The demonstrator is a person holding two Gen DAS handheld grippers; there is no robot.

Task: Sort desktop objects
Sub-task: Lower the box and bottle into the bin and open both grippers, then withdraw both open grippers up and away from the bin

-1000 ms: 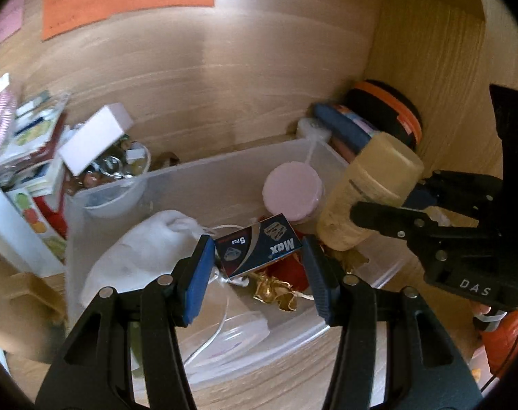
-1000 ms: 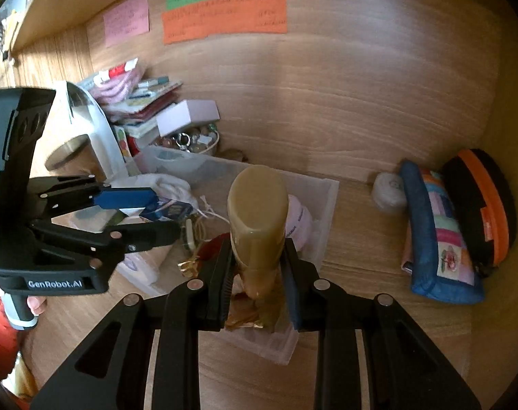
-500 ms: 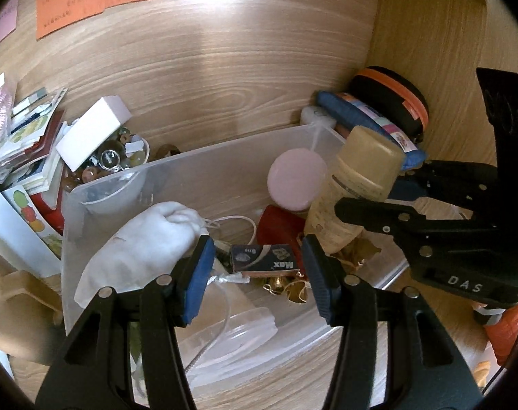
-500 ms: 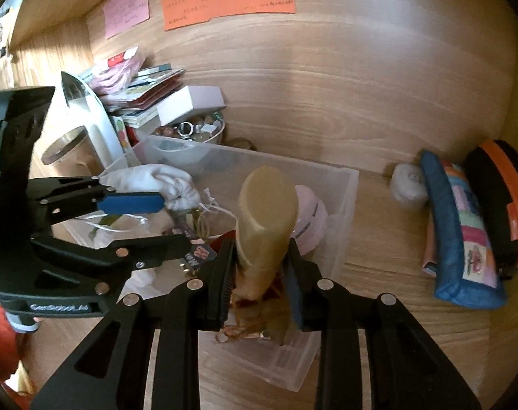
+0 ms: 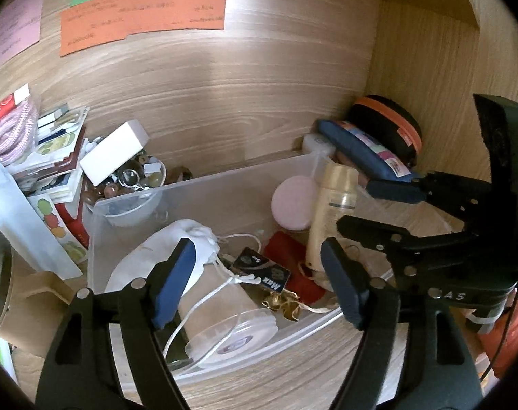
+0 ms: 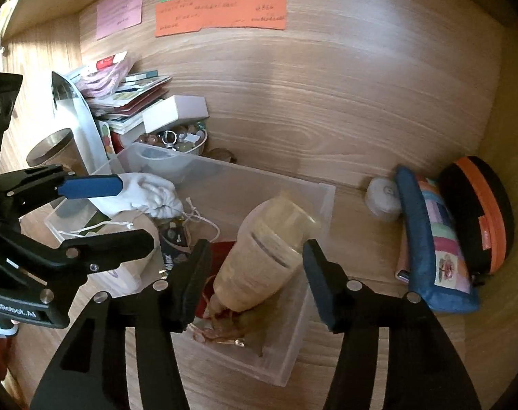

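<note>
Clear plastic bin point(image 5: 204, 184) beneath both grippers: left gripper point(image 5: 259, 283) opening, dark small box point(image 5: 262, 270) lying free between its jaws; right gripper point(image 6: 255, 280) opening around the tilted beige bottle point(image 6: 269, 259), pads apart from it.

Warm, dim indoor light. Soft bright patches on the wood back panel point(image 6: 327, 85), upper centre and upper right in both views, fading to shadow towards the corners. Heavy fisheye bending and black vignette at the edges. Tan bottle point(image 6: 269, 256) smeared with motion blur in the right view; sharper in the left. Sticky notes point(image 5: 142, 13) unreadable.
</note>
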